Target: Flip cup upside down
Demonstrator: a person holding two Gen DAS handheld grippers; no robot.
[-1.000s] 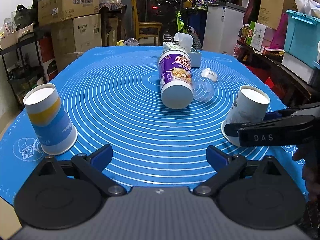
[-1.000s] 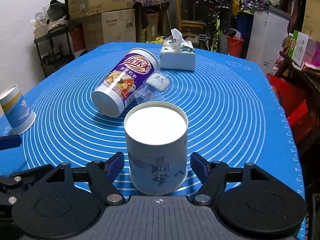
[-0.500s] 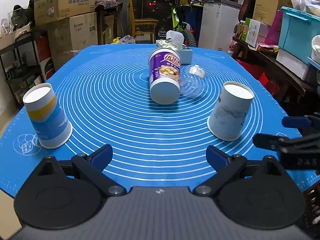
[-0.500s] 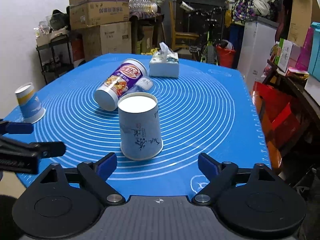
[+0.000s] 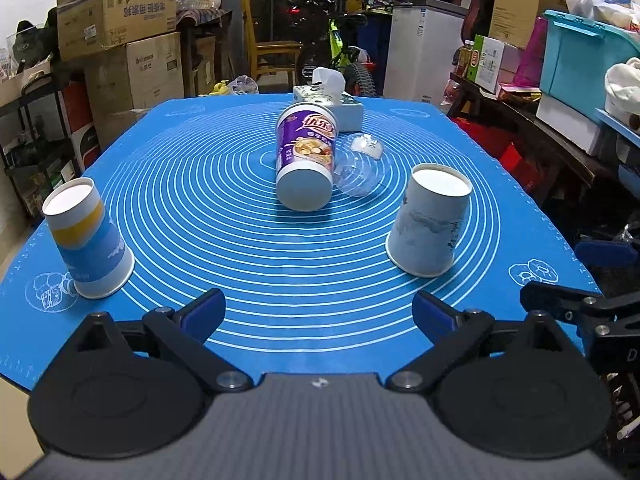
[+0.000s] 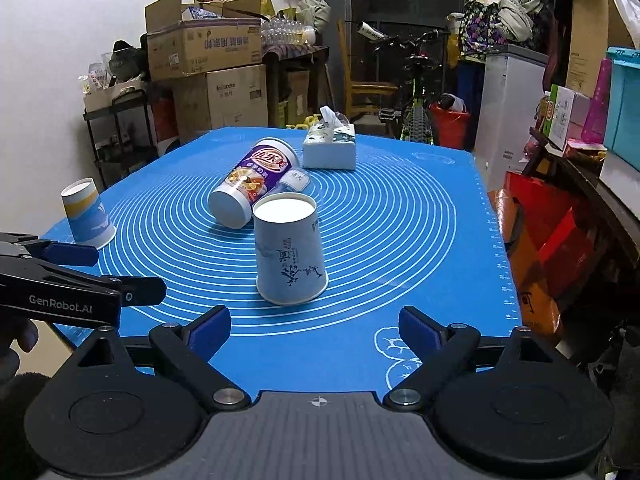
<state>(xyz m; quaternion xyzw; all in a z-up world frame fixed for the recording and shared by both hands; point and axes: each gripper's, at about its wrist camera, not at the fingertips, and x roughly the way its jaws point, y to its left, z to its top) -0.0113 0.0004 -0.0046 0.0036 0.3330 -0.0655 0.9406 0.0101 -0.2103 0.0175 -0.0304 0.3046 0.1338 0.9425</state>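
A white paper cup with dark ink drawings point(image 6: 290, 256) stands upside down on the blue mat point(image 6: 400, 232), rim down, just ahead of my open, empty right gripper point(image 6: 314, 330). It also shows in the left wrist view point(image 5: 428, 226) at the right. A white, yellow and blue paper cup point(image 5: 86, 240) stands upside down at the mat's left edge; it shows small in the right wrist view point(image 6: 86, 218). My left gripper point(image 5: 318, 312) is open and empty over the mat's near edge, between the two cups.
A purple drink cup point(image 5: 306, 160) lies on its side mid-mat beside a clear plastic dome lid point(image 5: 358, 178). A tissue box point(image 5: 332, 100) sits at the far edge. Stacked boxes, a bicycle and shelves surround the table.
My right gripper has drawn back from the white cup, leaving it standing upside down on the mat. My left gripper has also pulled back toward the near edge.
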